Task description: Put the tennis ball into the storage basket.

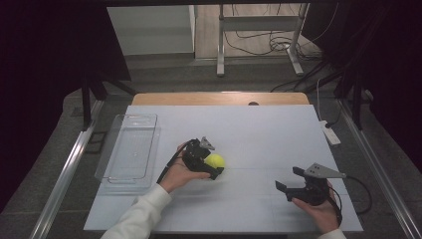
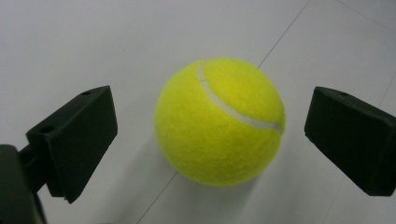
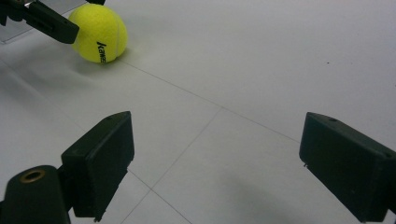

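Tennis ball (image 2: 219,121) between wide-open jaws of left hand-held gripper (image 2: 210,135), untouched; right hand-held gripper (image 3: 215,163) open, empty.

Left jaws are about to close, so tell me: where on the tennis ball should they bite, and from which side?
Grip the tennis ball across its widest middle, coming from above at a slant as the left gripper already does. It is round, so any opposite pair of points works, but off-centre pads would likely squeeze it out. In the left gripper view the open jaws flank it, gaps both sides. It rests on the white table.
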Motion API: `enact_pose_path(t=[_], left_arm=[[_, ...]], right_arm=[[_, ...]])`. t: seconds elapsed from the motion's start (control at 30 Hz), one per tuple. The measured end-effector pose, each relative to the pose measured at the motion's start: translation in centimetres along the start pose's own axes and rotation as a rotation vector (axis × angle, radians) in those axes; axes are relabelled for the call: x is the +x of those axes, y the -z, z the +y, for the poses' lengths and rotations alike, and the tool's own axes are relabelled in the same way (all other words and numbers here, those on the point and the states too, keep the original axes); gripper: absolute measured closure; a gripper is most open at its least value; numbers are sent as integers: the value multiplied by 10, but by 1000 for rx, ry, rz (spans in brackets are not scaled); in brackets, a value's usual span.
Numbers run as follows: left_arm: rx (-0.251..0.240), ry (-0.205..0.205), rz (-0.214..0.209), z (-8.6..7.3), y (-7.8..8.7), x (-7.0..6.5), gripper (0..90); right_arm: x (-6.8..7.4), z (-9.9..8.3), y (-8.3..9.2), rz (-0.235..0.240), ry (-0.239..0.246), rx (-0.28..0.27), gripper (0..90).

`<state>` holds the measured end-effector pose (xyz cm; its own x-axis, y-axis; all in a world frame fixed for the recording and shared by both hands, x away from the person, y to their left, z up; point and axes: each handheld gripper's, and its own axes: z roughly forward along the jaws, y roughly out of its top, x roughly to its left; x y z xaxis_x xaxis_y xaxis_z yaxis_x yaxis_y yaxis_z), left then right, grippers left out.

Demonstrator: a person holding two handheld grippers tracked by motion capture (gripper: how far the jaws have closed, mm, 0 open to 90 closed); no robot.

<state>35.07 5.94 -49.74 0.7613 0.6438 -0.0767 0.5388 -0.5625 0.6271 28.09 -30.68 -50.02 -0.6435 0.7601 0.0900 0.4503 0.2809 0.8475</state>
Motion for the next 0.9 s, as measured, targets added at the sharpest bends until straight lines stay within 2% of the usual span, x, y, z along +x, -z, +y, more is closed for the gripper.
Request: enact_pose_path(t=[0.3,0.43,0.63,0.9], left_arm=[[21,-11,-6,0,-9,0,45],[11,-29,5,0,-9,-1,94],[-18,-38,11,0,-5,-2,253],[-17,-59,21,0,-3,-4,270]], right_arm=[[0,0,0,1,-1,0,101],[0,0,0,2,-2,-2,101],[0,0,0,0,0,-1,102],[0,0,1,0,-1,-6,102]])
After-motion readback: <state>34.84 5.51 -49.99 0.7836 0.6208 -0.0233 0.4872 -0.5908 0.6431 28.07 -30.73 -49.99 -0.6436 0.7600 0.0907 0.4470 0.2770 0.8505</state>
